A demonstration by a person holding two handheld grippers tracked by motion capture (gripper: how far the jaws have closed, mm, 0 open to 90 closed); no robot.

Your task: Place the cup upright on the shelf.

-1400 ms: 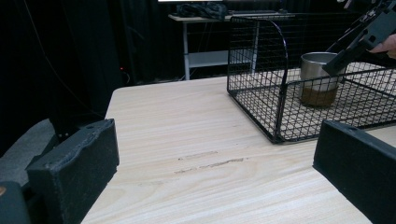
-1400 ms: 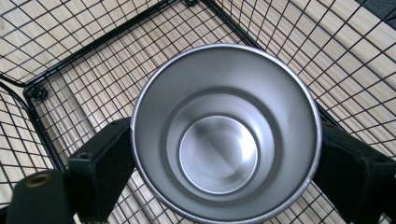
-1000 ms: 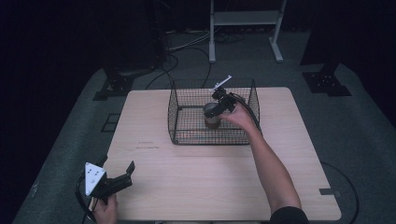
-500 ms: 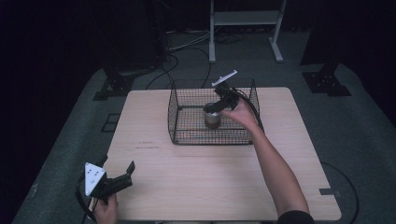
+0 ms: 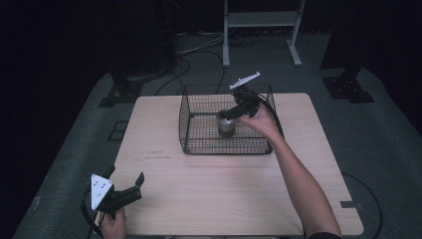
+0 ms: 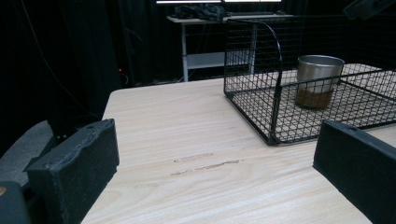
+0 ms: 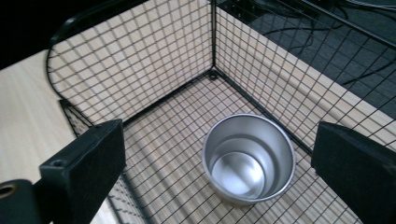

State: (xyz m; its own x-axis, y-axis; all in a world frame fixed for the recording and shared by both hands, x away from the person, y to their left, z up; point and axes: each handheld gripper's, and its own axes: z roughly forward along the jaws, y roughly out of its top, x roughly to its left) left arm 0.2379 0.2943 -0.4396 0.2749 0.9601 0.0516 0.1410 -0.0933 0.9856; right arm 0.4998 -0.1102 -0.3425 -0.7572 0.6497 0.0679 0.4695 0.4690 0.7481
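Right gripper lifted off cup, jaws wide, empty

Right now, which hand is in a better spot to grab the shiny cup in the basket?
The right. The right gripper hovers open just above the metal cup inside the wire basket. The left gripper sits far off at the table's near corner.

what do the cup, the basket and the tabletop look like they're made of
Cup: likely stainless steel, brushed silver walls with soft reflections inside. Basket: thin metal wire in a welded grid, black finish, probably coated. Tabletop: pale wood or wood-look laminate, matte, with visible grain streaks.
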